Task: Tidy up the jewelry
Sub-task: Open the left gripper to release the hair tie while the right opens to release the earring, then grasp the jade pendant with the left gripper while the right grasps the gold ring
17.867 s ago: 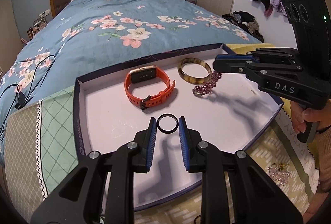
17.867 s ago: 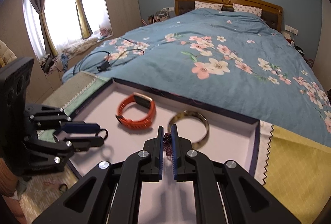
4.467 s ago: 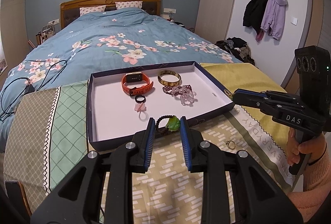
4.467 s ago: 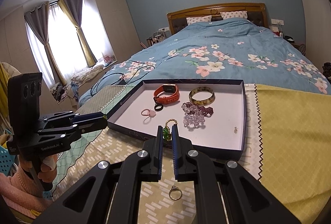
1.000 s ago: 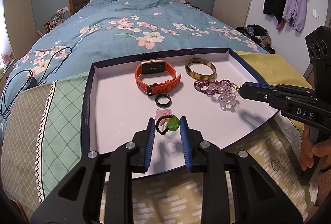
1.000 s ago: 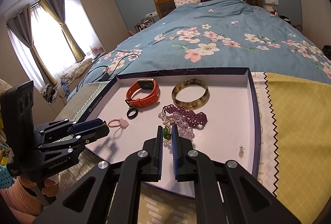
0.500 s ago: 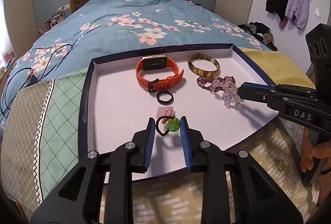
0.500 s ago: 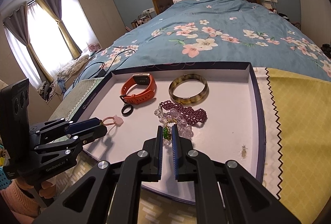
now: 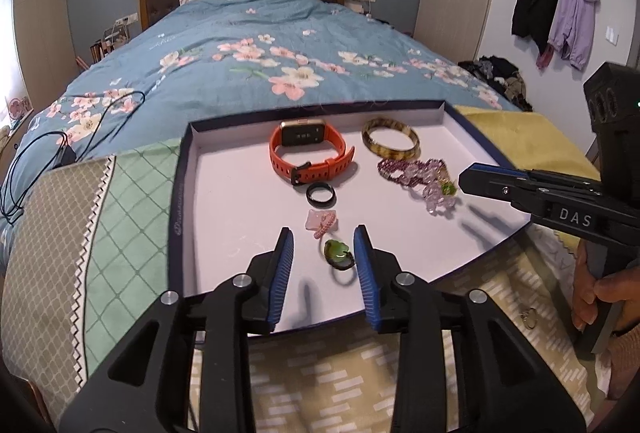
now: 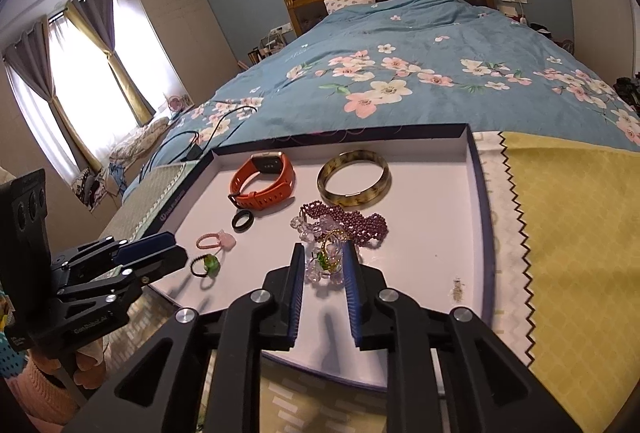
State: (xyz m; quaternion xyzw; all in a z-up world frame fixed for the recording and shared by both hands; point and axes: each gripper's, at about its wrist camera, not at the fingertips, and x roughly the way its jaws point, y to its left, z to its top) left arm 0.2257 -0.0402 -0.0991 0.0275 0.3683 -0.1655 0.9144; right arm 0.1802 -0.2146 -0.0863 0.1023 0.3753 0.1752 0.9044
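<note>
While the left gripper point(image 9: 323, 257) is hanging over the near edge of the shallow box lid point(image 9: 182, 169), its jaws have just been opening, and the green-bead ring point(image 9: 338, 253) is lying loose between the blue pads, touching neither. Its dark band is partly lost in its own shadow. The right gripper point(image 10: 323, 265) has likewise just been parting its jaws; a gold chain with a green charm point(image 10: 326, 257) is sitting released between them on the clear crystal beads point(image 10: 316, 229), though where chain ends and beads begin is hard to make out. Behind these, the purple bead bracelet point(image 10: 356, 223), tortoiseshell bangle point(image 10: 354, 179), orange smartwatch point(image 10: 264, 181), black ring point(image 10: 243, 221) and pink ring point(image 10: 214, 241) are resting well apart. The lid's right half is lying bare up to its wall. Only the left view is showing a small gold ring point(image 9: 529, 317) outside on the patterned cloth point(image 9: 340, 373); only the right view is showing a tiny speck-like piece point(image 10: 457, 289), too small to identify.
</note>
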